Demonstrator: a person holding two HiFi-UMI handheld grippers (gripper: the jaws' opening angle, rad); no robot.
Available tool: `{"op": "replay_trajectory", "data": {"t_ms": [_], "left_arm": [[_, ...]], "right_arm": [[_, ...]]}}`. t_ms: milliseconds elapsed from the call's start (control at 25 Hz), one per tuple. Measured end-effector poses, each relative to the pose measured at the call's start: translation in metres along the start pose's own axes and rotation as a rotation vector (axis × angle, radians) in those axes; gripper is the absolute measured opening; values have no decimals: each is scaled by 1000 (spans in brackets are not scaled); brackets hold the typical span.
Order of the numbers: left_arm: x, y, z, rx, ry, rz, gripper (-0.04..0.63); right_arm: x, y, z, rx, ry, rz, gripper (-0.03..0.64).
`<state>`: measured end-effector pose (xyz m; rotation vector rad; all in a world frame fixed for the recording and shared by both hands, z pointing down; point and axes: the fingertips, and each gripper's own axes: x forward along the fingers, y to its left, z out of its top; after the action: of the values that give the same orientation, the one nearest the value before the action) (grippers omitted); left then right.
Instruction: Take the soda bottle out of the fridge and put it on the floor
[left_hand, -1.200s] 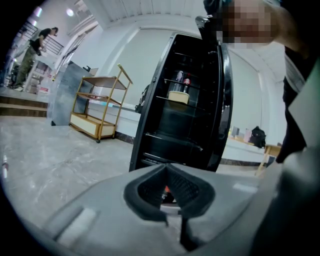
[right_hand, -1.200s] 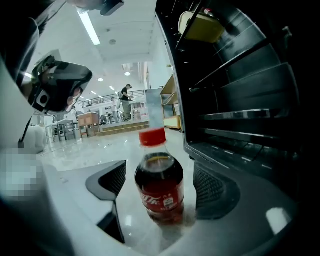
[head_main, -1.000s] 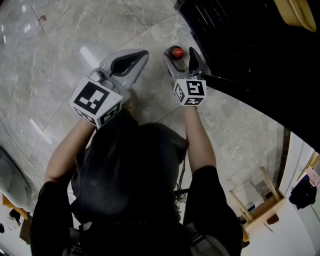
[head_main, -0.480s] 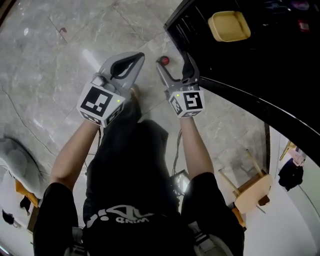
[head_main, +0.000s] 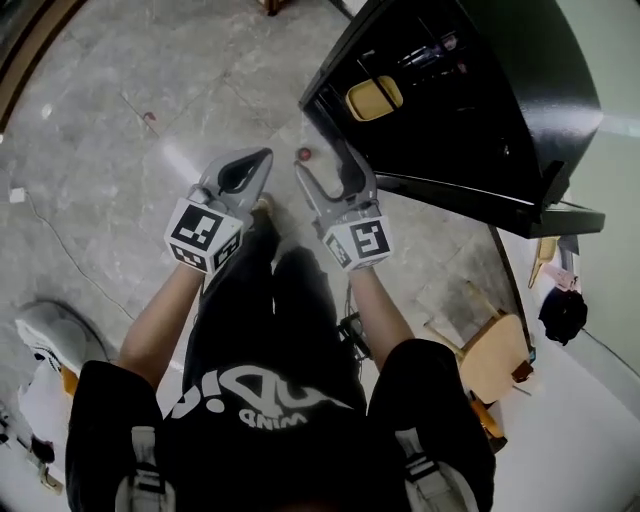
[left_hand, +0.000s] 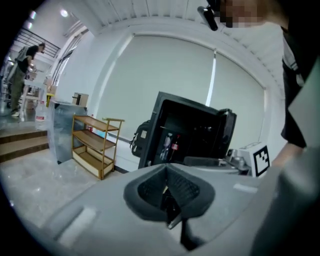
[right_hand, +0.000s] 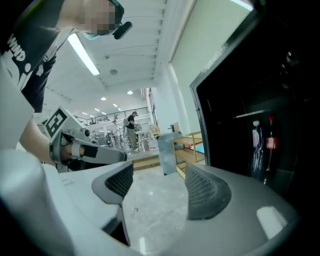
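My left claw (head_main: 258, 160) has its jaws together with nothing in them. My right claw (head_main: 322, 165) stands apart and empty, its jaws having just been closing a little. Both are held high over the floor (head_main: 120, 150), side by side but apart.

The soda bottle (head_main: 304, 154) stands on the floor far below. Only its red cap shows from above, between my two claw tips and just left of the fridge's (head_main: 480, 120) lower corner. The fridge is open, black inside, with a yellow container (head_main: 375, 97) on a shelf and more bottles (right_hand: 260, 142) upright in it. Its near black edge runs just right of my right claw, so that side is tight. A wooden stool (head_main: 495, 360) sits nearer, on the right.

To the left and far side the floor is open. It is grey, veined stone, glossy with a light glare. Across the room a wooden shelf (left_hand: 92, 145) stands against a pale blind-covered wall, with steps (left_hand: 20, 142) to its left.
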<state>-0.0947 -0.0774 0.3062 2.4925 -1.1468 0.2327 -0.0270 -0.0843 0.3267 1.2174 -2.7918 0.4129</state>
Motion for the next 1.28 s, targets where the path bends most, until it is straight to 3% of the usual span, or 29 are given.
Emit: {"op": "replay_trajectory", "data": {"t_ms": [80, 320, 400, 600, 840, 960, 1280], "left_arm": [[-7, -12, 25, 2, -5, -16, 2], [-7, -42, 75, 8, -36, -49, 2], [-8, -51, 90, 10, -43, -54, 2], [-18, -73, 124, 6, -64, -87, 2], [-33, -86, 147, 79, -84, -97, 2], [-41, -85, 153, 105, -100, -78, 2], [-55, -63, 157, 77, -142, 16, 2]], "right_arm": [[-5, 12, 32, -29, 9, 22, 236], [-24, 15, 96, -67, -9, -3, 81], [-33, 12, 112, -69, -7, -22, -1], [-65, 6, 150, -94, -7, -62, -2], [-114, -1, 177, -115, -28, -80, -2], [-134, -5, 179, -120, -35, -111, -2], [-167, -34, 183, -51, -66, -271, -2]]}}
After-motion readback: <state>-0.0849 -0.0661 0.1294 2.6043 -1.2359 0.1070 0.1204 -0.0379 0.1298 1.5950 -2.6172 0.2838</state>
